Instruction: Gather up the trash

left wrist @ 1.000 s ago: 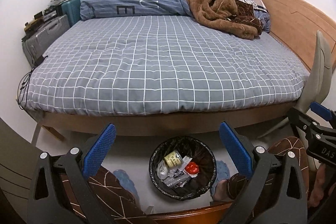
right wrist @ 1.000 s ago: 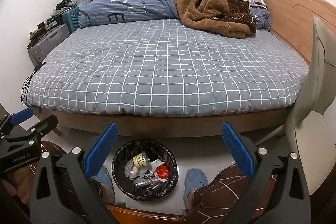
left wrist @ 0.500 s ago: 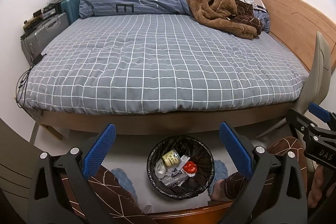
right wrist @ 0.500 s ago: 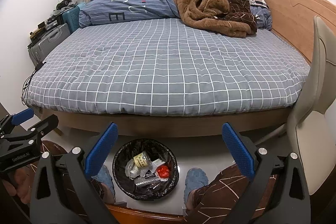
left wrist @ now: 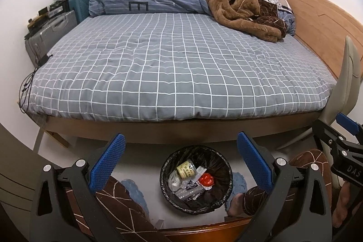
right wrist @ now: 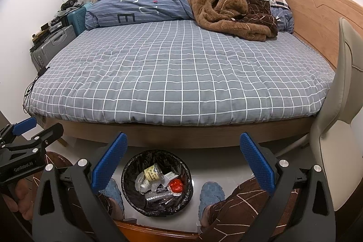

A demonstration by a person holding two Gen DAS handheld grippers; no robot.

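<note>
Below both claws, on the pale floor just in front of the bed (left wrist: 177, 74), stood a round trash bin (left wrist: 196, 180) lined with a black bag. Inside it lay a small yellow-labelled jar (left wrist: 186, 170), a crumpled red wrapper (left wrist: 206, 180), clear plastic and some dark packets. The left claw (left wrist: 179, 162) hung over the bin with its blue pads wide apart, nothing between them. The right claw (right wrist: 182, 162) was likewise spread and empty, the bin (right wrist: 157, 182) showing between its fingers. Slippered feet (right wrist: 211, 196) flanked the bin. A brown blanket (right wrist: 229, 8) was heaped at the far right of the bed, and a beige chair (right wrist: 340, 128) stood at the right.
</note>
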